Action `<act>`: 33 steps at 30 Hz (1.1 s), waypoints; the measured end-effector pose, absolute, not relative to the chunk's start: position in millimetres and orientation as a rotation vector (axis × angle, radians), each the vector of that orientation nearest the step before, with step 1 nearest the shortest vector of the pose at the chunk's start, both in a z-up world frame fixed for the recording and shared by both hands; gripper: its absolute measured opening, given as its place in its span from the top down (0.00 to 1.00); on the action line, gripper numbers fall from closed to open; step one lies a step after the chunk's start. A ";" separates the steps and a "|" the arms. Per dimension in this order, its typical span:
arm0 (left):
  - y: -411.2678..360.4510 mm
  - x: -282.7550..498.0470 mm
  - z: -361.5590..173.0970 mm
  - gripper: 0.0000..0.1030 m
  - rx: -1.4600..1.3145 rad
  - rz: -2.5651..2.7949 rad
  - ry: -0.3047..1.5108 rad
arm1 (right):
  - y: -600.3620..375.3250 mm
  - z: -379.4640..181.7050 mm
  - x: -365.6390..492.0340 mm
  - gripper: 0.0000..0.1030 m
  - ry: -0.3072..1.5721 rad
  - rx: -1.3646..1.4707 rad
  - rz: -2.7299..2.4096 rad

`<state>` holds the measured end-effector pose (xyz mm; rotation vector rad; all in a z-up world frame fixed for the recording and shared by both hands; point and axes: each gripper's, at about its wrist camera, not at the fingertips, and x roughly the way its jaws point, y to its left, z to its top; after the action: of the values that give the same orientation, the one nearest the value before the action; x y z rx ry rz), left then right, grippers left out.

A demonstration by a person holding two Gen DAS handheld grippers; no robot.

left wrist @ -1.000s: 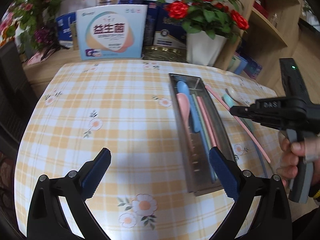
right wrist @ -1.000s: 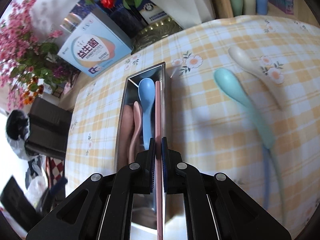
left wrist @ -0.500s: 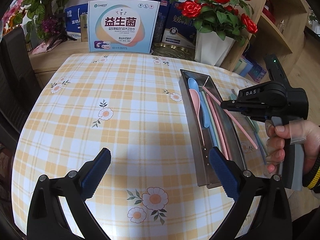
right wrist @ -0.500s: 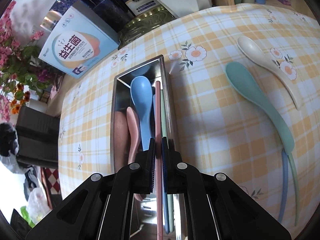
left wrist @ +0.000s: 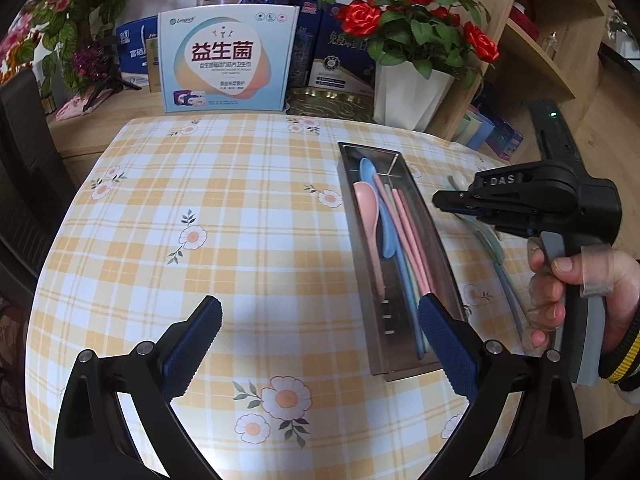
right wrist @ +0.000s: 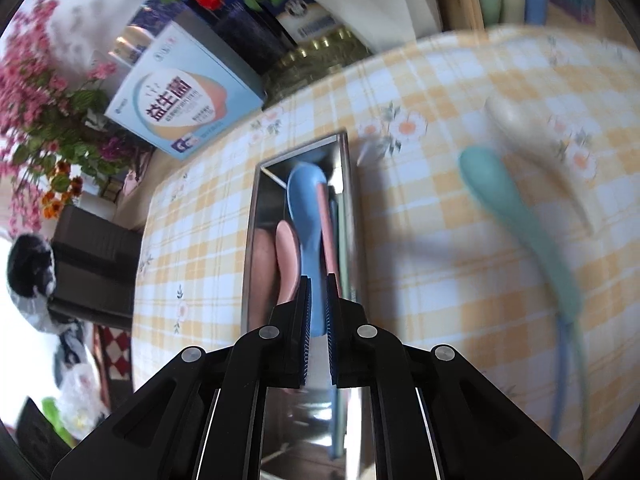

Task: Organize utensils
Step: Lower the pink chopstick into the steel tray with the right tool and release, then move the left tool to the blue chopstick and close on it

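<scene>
A long steel tray (left wrist: 430, 232) (right wrist: 251, 240) lies on the checked tablecloth and holds a blue spoon (left wrist: 366, 172) (right wrist: 306, 192), a pink spoon (left wrist: 366, 204) (right wrist: 286, 248) and pink chopsticks (left wrist: 408, 224) (right wrist: 326, 224). My right gripper (left wrist: 436, 202) (right wrist: 316, 280) hovers above the tray's right side, its jaws a narrow gap apart and empty. A teal spoon (right wrist: 504, 192) and a cream spoon (right wrist: 532, 136) lie on the cloth right of the tray, with thin blue and green chopsticks (right wrist: 564, 360). My left gripper (left wrist: 320, 320) is wide open and empty over the near cloth.
A white-and-blue box (left wrist: 228, 60) stands behind the table with dark boxes and a white pot of red roses (left wrist: 412, 92). A wooden shelf (left wrist: 532, 52) rises at the right. A dark chair (left wrist: 24, 168) stands at the left.
The right gripper has let go of the pink chopstick, which now lies in the tray, and its jaws have parted slightly. The right wrist view is blurred by motion.
</scene>
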<state>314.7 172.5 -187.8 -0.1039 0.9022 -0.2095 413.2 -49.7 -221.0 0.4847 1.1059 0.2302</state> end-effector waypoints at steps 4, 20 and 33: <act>160.8 313.6 -179.9 0.07 -0.091 -0.221 0.893 | -64.2 -202.1 396.3 0.92 1.005 0.376 0.230; 51.8 304.7 -168.6 0.14 -0.041 -0.352 0.902 | -183.6 -206.2 312.4 0.92 0.831 0.177 0.196; -64.7 311.5 -222.0 0.47 -0.044 -0.454 1.053 | -261.5 -241.2 276.3 0.92 0.810 0.248 0.139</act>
<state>311.5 -64.7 -222.0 -0.0439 1.0534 -0.4540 276.3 -261.5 -241.2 0.2480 0.8101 0.1393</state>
